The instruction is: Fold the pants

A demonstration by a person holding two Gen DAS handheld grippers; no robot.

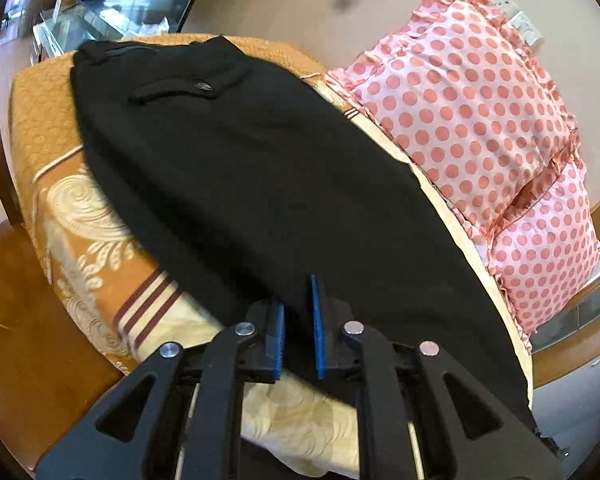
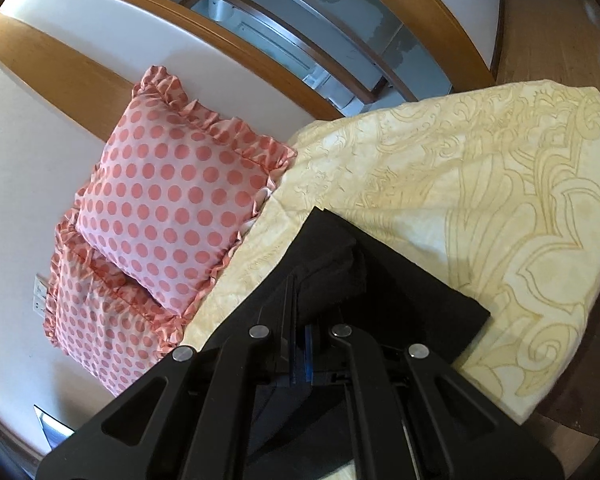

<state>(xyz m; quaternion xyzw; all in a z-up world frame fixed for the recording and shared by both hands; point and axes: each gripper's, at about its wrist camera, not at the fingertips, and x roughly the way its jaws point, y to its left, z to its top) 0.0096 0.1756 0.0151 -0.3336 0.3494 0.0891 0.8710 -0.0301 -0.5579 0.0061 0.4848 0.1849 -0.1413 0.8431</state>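
Black pants (image 1: 236, 184) lie spread on the bed, waistband and back pocket at the far upper left. My left gripper (image 1: 298, 324) sits at the near edge of the pants; its blue pads stand a little apart with black cloth between and over them. In the right wrist view, my right gripper (image 2: 304, 344) is shut on a bunched fold of the pants (image 2: 332, 264), lifting the cloth. The pants' leg end (image 2: 420, 300) lies flat on the cream bedspread (image 2: 480, 200).
Two pink polka-dot pillows (image 1: 472, 120) (image 2: 172, 208) lie along the bed's side by a white wall. The orange patterned bedspread (image 1: 84, 224) covers the bed's left part. A wooden bed frame (image 2: 80, 76) and wooden floor (image 1: 28, 328) surround it.
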